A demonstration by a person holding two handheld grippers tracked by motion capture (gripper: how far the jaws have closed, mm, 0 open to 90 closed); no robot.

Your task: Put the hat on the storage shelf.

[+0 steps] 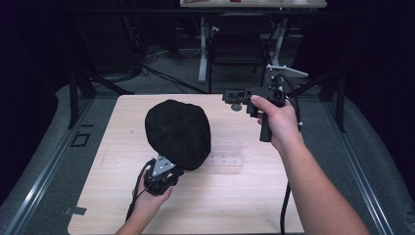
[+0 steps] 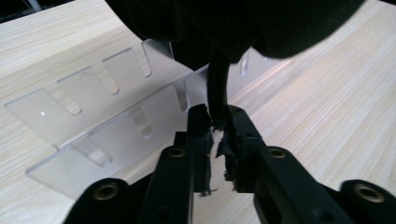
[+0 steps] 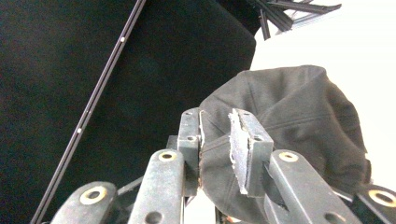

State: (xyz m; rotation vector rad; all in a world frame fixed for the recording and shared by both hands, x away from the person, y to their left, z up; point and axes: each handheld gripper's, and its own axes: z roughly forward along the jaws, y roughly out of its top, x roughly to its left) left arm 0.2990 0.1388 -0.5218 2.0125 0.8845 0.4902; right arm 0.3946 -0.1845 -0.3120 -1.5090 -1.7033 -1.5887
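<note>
The left gripper (image 1: 169, 169) is clamped on the rim edge of a black cap (image 1: 178, 132), holding it up over the wooden tabletop (image 1: 254, 196) just above a clear acrylic rack (image 2: 100, 109). The right gripper (image 1: 235, 97) hovers well apart at the far edge — jaws parted, nothing between them.

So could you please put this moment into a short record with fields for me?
surface: wooden table
main thing: black cap, lifted over the table
left gripper: jaws nearly together, pinching a dark edge of the cap
right gripper: held off to the far right of the cap, nothing between its jaws
other thing: clear plastic rack with slots, lying on the table under the cap
</note>
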